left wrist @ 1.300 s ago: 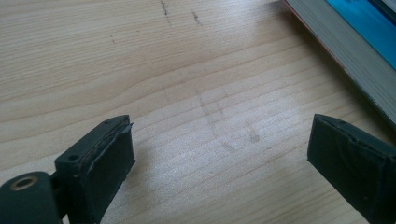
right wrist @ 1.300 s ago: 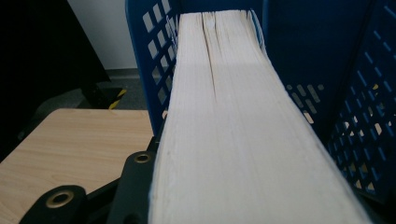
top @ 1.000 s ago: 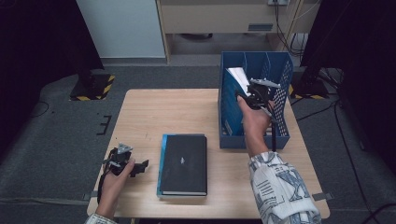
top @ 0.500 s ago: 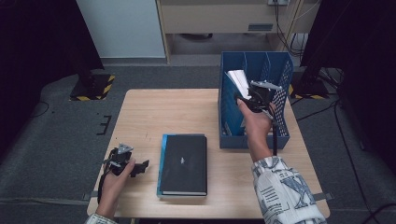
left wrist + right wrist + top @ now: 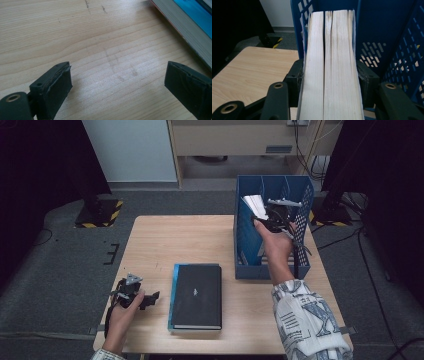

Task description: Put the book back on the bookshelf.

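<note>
Right tongs [image 5: 267, 216] hold a thick white-paged book [image 5: 331, 65] upright inside the blue perforated plastic file rack [image 5: 300, 195] at the tabletop's [image 5: 190, 240] far right; their jaws have just been opening, but the pads still sit against both covers. Left tongs [image 5: 150, 298] rest open and empty near the tabletop's front left, just left of a black hardcover book [image 5: 196, 295] lying flat, well apart from the rack.

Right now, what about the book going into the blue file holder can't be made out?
- Book: right gripper view shows page edges; covers hidden.
- Its foot: high view, hidden by the file holder wall and right gripper.
- Jaws' pressure on it: not clear.
- Flat black book: title too small.
</note>
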The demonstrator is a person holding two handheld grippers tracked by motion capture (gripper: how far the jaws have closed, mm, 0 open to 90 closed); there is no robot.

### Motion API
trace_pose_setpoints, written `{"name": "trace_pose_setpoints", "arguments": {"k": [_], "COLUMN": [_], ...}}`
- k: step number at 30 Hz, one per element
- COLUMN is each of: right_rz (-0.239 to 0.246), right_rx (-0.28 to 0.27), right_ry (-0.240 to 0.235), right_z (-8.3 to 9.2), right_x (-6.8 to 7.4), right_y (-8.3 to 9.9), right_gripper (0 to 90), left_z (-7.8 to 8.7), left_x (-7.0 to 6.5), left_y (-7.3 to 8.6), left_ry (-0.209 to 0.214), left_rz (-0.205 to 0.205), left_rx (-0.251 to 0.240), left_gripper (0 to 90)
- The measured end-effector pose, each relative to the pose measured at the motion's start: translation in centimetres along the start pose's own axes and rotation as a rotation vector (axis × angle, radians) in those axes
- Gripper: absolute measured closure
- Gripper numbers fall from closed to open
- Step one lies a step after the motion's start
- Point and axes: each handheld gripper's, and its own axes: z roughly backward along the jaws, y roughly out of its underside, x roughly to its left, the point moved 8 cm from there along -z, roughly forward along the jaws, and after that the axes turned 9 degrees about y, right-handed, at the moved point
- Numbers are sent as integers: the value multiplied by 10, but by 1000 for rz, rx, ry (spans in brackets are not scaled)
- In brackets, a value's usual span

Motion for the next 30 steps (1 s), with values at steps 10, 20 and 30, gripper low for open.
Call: {"name": "trace_pose_setpoints", "arguments": {"k": [10, 20, 30], "right_rz": [12, -26, -43], "right_rx": [16, -14, -32], "right_ry": [14, 45, 59], "right_z": [1, 2, -5], "right_x": [3, 4, 5], "right_y": [0, -1, -11], "right_gripper": [598, 606, 607], "left_z": [0, -1, 0], "left_x": [-1, -1, 0], "left_y": [0, 0, 0], "left_ry": [4, 5, 4], "left_rz": [2, 4, -5], "left_rx": [0, 1, 4], "left_gripper": [70, 71, 71]}}
